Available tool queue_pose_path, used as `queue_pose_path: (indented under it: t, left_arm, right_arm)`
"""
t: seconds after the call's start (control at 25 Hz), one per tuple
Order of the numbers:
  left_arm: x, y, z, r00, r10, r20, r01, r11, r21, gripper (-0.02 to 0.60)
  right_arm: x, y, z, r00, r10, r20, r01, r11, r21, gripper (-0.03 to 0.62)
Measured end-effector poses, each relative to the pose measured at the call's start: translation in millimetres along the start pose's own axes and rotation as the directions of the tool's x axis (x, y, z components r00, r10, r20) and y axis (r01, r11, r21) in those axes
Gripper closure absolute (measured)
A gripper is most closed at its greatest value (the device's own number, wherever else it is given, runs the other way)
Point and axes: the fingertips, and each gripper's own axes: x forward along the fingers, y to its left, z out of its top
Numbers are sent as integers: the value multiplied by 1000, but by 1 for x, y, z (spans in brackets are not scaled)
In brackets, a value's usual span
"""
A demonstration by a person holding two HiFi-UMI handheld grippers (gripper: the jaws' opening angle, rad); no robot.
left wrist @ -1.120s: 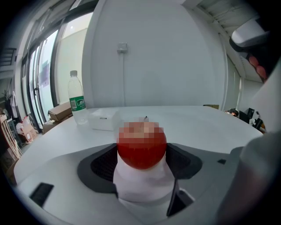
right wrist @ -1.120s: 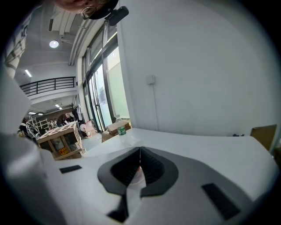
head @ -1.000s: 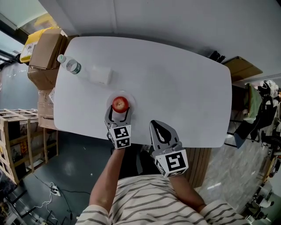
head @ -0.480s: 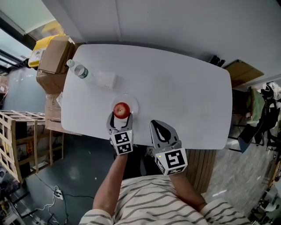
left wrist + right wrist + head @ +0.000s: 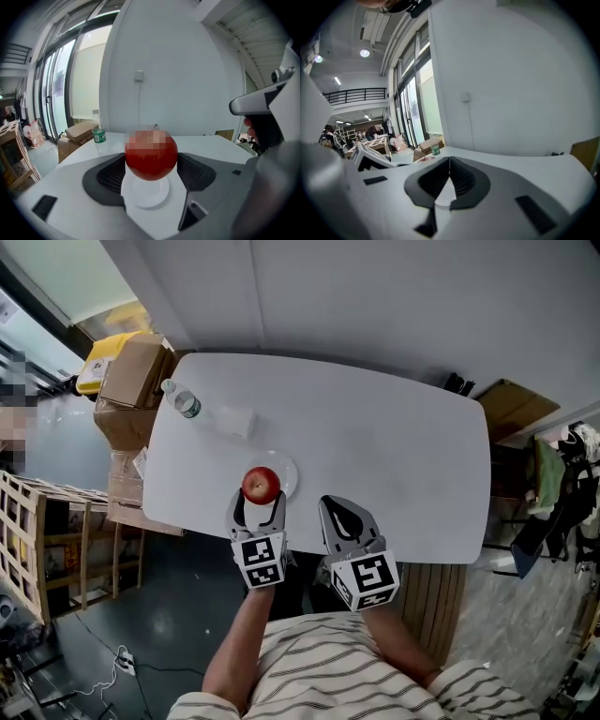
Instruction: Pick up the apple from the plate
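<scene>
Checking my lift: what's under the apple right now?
A small white plate lies under the apple, on the white table. The apple, between the fingers of the left gripper, covers the plate's far part, so contact between them can't be seen.

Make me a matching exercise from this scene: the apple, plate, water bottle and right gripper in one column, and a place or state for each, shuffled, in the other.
Things:
1. apple
2. plate
3. water bottle
4. right gripper

Places or states:
A. shut, nothing in it
B. upright near the far left corner of the table
C. held between the fingers of the left gripper
D. white, on the table just below the apple

Pairs: 1-C, 2-D, 3-B, 4-A
</scene>
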Motion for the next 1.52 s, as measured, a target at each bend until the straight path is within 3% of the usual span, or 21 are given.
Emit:
queue_pose_path:
  t: [0.68, 1.2, 1.52]
  left_arm:
    - [-77, -18, 86, 988, 46, 147, -49, 999, 11, 229]
    - [-118, -15, 135, 962, 78, 260, -77, 997, -12, 229]
    - [-139, -9, 151, 943, 98, 317, -108, 994, 15, 229]
  right_arm:
    - [-24, 13, 46, 995, 53, 89, -50, 998, -37, 582]
    - [-28, 31, 82, 985, 90, 148, -80, 994, -76, 582]
    - [-31, 46, 94, 979, 111, 173, -91, 989, -115, 582]
